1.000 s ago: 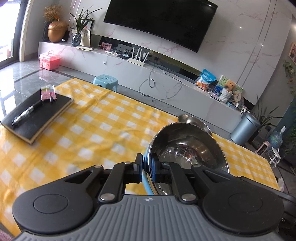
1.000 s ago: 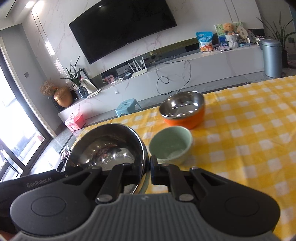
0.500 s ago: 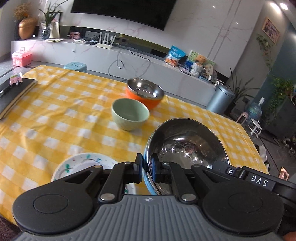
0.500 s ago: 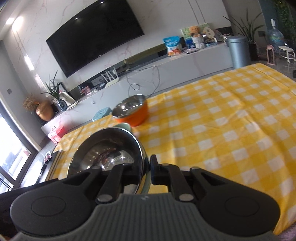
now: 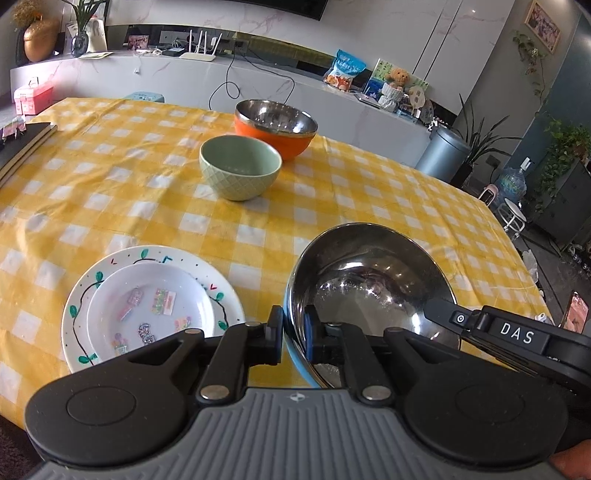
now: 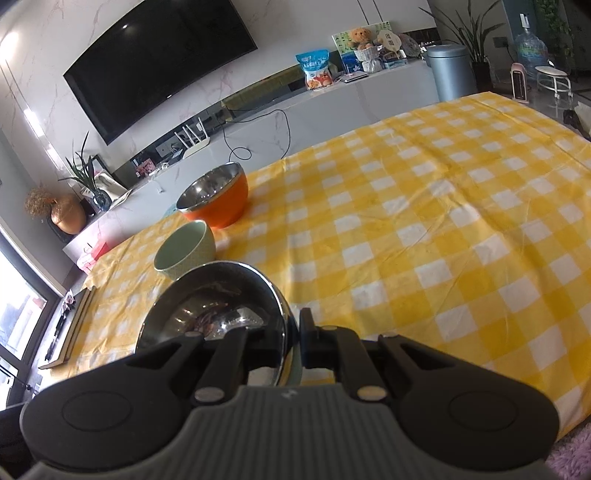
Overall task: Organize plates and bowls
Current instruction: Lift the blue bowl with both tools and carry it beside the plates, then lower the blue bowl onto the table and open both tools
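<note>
I see a living rm w/ white marble-look wall (image 6: 37,74) & big curved black TV (image 6: 159,62) mounted upper left of the right wrist view. Long low white console (image 5: 258,92) runs across the top of the left wrist view, w/ white router (image 5: 199,48), black cable (image 5: 225,86) trailing down its front, snack bag (image 5: 345,70), teddy bear (image 5: 397,79). Gold vase (image 5: 37,40) & potted plant (image 5: 83,29) sit upper left. Grey lidded bin (image 5: 443,155) stands at the right end, leafy plants (image 5: 565,147) further right. Table wears yellow-white check cloth (image 6: 443,221). Daylight comes thru a window (image 6: 14,314) at the left edge; floor's glossy grey. Pink box (image 5: 31,96) on the floor far left.
</note>
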A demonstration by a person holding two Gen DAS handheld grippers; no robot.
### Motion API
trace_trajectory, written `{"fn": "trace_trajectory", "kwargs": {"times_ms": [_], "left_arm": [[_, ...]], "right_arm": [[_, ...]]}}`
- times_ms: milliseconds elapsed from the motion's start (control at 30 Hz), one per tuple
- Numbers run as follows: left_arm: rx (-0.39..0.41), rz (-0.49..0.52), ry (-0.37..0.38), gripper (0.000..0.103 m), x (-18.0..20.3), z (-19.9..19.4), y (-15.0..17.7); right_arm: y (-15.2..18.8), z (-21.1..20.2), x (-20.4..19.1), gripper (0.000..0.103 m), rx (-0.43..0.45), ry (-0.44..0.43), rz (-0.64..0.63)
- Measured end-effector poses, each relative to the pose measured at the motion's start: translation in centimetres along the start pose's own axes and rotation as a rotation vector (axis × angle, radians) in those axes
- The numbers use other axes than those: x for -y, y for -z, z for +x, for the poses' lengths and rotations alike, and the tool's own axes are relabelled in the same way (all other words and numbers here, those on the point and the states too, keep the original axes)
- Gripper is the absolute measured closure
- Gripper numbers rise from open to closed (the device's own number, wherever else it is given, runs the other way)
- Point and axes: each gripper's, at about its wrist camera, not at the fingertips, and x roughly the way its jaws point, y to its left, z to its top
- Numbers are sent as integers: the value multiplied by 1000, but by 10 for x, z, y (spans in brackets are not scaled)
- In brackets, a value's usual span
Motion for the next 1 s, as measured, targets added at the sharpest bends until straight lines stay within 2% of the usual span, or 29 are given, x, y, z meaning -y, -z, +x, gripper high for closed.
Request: {"fn": "trace_trajectory", "kwargs": {"times_ms": [300, 533, 800, 867, 933, 967, 1000], "left_arm": [[-49, -12, 18, 90, -1, 15, 4], [-42, -25, 45, 86, -4, 20, -1], [-42, -4, 41, 83, -1, 23, -2], [-43, -11, 49, 75, -2, 23, -2], [-38, -21, 55, 58, -5, 22, -2], [-34, -23, 54, 55, -5, 21, -2], [-28, -26, 50, 51, -6, 20, -3]], "right_arm": [[1, 16, 6, 96, -32, 27, 23], [1, 23, 5, 96, -25, 44, 13], [-1, 28, 4, 96, -29, 50, 1], [0, 28, 4, 93, -28, 42, 8], [0, 28, 3, 92, -24, 45, 4], [0, 28, 2, 90, -22, 46, -1], [1, 28, 2, 83, -20, 46, -2]]}}
